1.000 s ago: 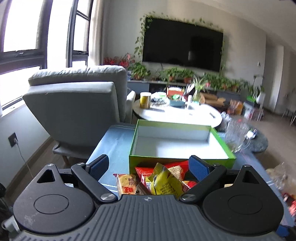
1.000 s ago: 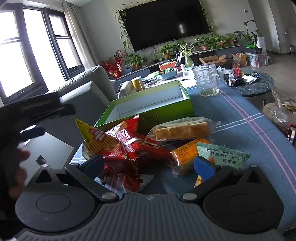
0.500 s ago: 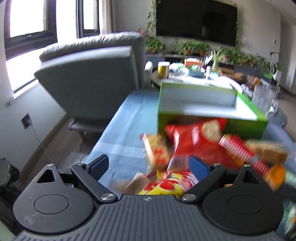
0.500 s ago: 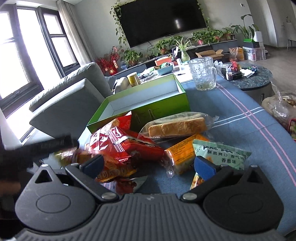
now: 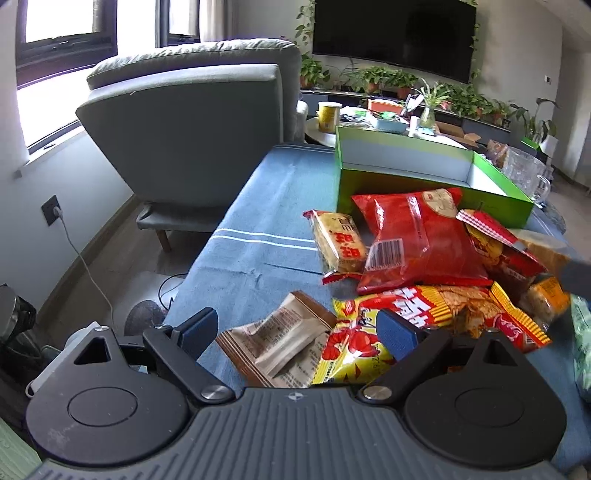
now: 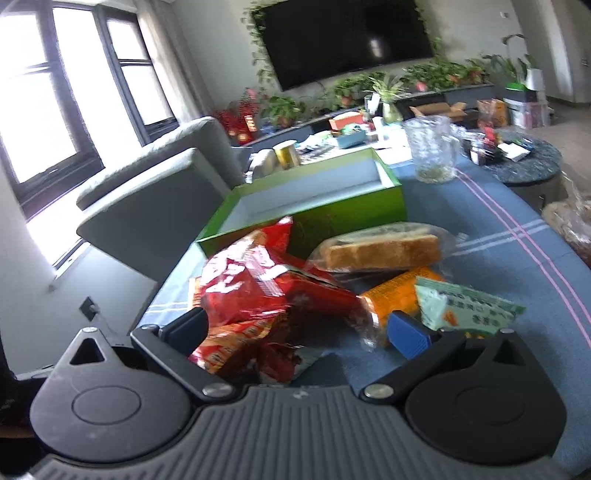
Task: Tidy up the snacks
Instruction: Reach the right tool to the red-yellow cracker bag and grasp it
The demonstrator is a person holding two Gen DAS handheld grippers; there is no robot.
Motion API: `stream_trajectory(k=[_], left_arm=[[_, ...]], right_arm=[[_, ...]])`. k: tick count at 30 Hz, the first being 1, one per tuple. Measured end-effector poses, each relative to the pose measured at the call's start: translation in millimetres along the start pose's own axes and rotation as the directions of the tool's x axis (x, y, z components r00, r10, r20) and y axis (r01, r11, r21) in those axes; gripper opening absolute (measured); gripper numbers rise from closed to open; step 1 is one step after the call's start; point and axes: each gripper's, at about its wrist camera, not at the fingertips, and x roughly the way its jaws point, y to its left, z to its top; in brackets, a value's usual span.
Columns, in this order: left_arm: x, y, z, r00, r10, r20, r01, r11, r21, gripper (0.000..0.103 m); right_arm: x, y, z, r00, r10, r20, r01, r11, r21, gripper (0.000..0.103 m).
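With both tongs spread and empty, the left tongs should pinch the brown packet between them near its middle, then lift it to the green box ahead.

A home living room. Shown by a large black television on the far wall, trailing vines around it, a row of potted plants on the low cabinet beneath, a grey armchair at left by tall windows, and a round coffee table cluttered with household odds beyond it.
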Motion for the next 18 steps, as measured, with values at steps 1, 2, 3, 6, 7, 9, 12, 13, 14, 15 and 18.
stream_trajectory(k=[1, 2, 3, 6, 7, 9, 12, 13, 14, 15, 18], left_arm=[[0, -1, -1, 1.0, -0.007, -0.003, 0.007, 1.0, 0.007, 0.092], [1, -2, -2, 1.0, -0.015, -0.005, 0.015, 1.0, 0.012, 0.091], [2, -4, -3, 1.0, -0.025, -0.01, 0.025, 0.999, 0.021, 0.091], [2, -10, -8, 0.999, -0.046, -0.022, 0.047, 0.998, 0.045, 0.088], [2, -11, -10, 0.998, -0.054, -0.027, 0.055, 0.997, 0.053, 0.088], [3, -14, -13, 0.996, -0.079, -0.043, 0.082, 0.994, 0.066, 0.088], [5, -15, -16, 0.992, -0.108, -0.061, 0.112, 0.991, 0.071, 0.088], [5, -15, -16, 0.991, -0.115, -0.065, 0.12, 0.99, 0.069, 0.088], [5, -15, -17, 0.99, -0.123, -0.066, 0.128, 0.99, 0.066, 0.088], [5, -14, -17, 0.988, -0.136, -0.066, 0.14, 0.988, 0.058, 0.088], [4, -11, -17, 0.981, -0.178, -0.076, 0.181, 0.983, 0.033, 0.088]], right_arm=[[-1, 2, 2, 1.0, 0.022, 0.002, -0.022, 1.0, -0.01, 0.072], [0, 5, 4, 0.999, 0.043, -0.003, -0.043, 0.999, -0.02, 0.072], [1, 7, 7, 0.998, 0.063, -0.01, -0.063, 0.998, -0.027, 0.072], [8, 16, 15, 0.992, 0.123, -0.036, -0.124, 0.991, -0.054, 0.072], [12, 19, 16, 0.99, 0.129, -0.048, -0.132, 0.989, -0.06, 0.072], [22, 23, 12, 0.988, 0.126, -0.085, -0.133, 0.988, -0.073, 0.072], [35, 22, 1, 0.977, 0.133, -0.168, -0.145, 0.988, -0.059, 0.072], [39, 21, -3, 0.971, 0.142, -0.191, -0.153, 0.987, -0.045, 0.072], [42, 19, -7, 0.967, 0.144, -0.208, -0.154, 0.987, -0.033, 0.072], [43, 18, -9, 0.965, 0.147, -0.217, -0.156, 0.987, -0.025, 0.072], [44, 17, -10, 0.966, 0.14, -0.22, -0.149, 0.989, -0.026, 0.072]])
